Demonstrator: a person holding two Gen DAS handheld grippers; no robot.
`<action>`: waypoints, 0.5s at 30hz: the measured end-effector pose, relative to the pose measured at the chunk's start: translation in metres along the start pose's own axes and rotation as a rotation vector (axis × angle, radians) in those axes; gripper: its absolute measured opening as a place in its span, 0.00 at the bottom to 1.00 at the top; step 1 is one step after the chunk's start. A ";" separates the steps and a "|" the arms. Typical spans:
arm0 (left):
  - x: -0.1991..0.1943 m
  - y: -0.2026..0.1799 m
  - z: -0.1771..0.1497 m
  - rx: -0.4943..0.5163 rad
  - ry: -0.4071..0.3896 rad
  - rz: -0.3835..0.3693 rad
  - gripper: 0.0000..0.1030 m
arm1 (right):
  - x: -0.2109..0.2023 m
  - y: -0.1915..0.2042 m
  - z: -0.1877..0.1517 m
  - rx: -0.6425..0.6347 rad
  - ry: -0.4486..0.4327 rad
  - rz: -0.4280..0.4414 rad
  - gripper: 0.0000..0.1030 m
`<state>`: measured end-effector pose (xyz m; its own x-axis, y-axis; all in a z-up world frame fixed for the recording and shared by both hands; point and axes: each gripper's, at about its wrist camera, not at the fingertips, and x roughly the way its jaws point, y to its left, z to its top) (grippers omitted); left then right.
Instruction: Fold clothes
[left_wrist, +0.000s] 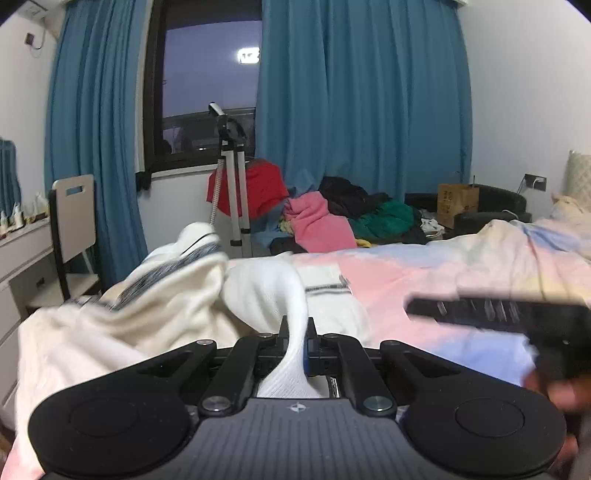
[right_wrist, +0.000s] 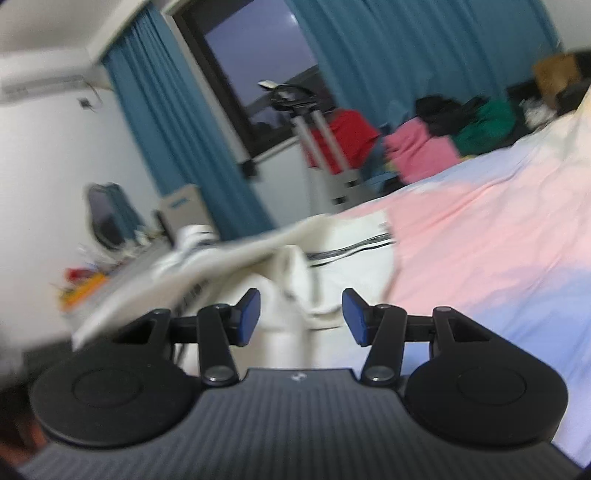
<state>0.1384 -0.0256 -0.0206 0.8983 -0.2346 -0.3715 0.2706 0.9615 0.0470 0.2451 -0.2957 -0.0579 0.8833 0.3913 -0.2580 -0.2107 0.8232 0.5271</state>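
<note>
1. The left gripper is squeezed tight on a thin bit of the white sweater. The cloth runs up between its two tips.
2. The sweater lies in a soft heap on the bed, on the pink and blue cover. It has dark stripes near one edge.
3. The right gripper has a wide gap between its blue pads. White cloth shows in the gap, but the pads do not press on it. It holds nothing.
4. The right wrist view is blurry, so I cannot tell how near the pads are to the cloth.
5. I think the job has only just started. The sweater is bunched up, not flat.
6. To do this step well, the right gripper should pinch another edge of the sweater, well apart from the left one.
7. Then both should lift and pull gently sideways, so the cloth spreads out flat on the bed.
8. Pull slowly. The left grip holds only a small fold, and it could slip out.
9. More clothes wait in a pile past the bed, by the blue curtains.
</note>
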 end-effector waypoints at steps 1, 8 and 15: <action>-0.011 0.002 -0.006 -0.009 0.005 -0.005 0.04 | -0.003 -0.001 0.001 0.024 0.008 0.031 0.51; -0.033 0.016 -0.040 -0.163 0.053 -0.014 0.04 | -0.009 -0.011 0.007 0.193 0.059 0.079 0.51; -0.025 0.037 -0.053 -0.263 0.027 -0.109 0.05 | 0.083 -0.001 0.049 0.161 0.177 0.042 0.52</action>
<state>0.1078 0.0236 -0.0587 0.8583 -0.3379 -0.3861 0.2625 0.9358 -0.2354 0.3392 -0.2841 -0.0400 0.7849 0.5015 -0.3638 -0.1634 0.7339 0.6593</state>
